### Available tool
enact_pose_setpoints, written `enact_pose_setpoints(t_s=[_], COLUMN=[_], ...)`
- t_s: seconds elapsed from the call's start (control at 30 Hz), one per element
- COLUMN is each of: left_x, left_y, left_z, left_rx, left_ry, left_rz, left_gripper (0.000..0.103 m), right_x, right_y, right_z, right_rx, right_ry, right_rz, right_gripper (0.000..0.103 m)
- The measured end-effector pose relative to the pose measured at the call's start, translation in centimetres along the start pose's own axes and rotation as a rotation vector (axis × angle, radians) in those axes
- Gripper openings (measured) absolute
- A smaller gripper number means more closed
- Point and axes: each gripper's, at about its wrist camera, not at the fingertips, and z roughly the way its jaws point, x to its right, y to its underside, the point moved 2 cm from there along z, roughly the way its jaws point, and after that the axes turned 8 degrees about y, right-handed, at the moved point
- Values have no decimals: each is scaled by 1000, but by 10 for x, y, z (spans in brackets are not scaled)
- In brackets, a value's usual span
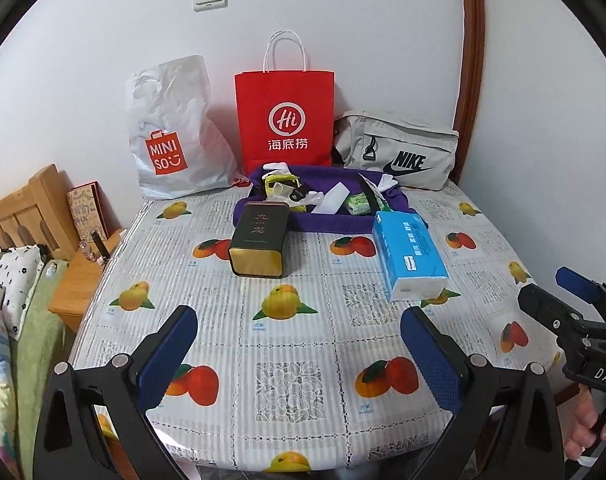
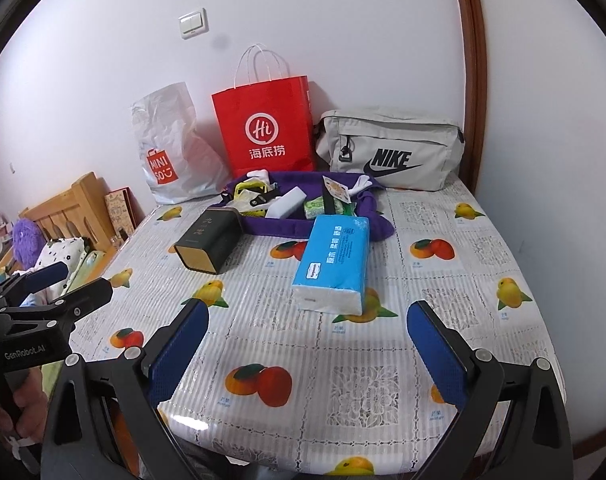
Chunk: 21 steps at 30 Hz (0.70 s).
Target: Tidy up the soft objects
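A blue tissue pack (image 1: 409, 254) (image 2: 333, 264) lies on the fruit-print tablecloth (image 1: 303, 320), right of a dark tea tin (image 1: 259, 240) (image 2: 209, 240) lying on its side. Behind them a purple fabric bag (image 1: 327, 220) (image 2: 375, 216) lies open with small items and white socks in it. My left gripper (image 1: 299, 320) is open and empty over the table's near edge. My right gripper (image 2: 309, 316) is open and empty, just short of the tissue pack. Each gripper also shows in the other's view, the right one (image 1: 567, 292) and the left one (image 2: 71, 280).
A white Miniso plastic bag (image 1: 171, 136) (image 2: 171, 148), a red paper bag (image 1: 285, 120) (image 2: 265, 124) and a grey Nike pouch (image 1: 399, 148) (image 2: 391, 148) stand against the wall. A wooden headboard (image 1: 27, 208) and bedding lie left of the table.
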Motion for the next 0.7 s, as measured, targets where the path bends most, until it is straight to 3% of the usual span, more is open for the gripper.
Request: enact_pose_setpoints(t_s=[0.7], left_x=[5], left_y=[2], left_z=[-1], left_rx=[-3], left_ry=[6], left_rz=[-3], left_gripper=[103], right_x=[-1], right_y=[3], right_z=[-5], right_rx=[0], right_ry=[-2], right_rz=[-12], right_gripper=[99])
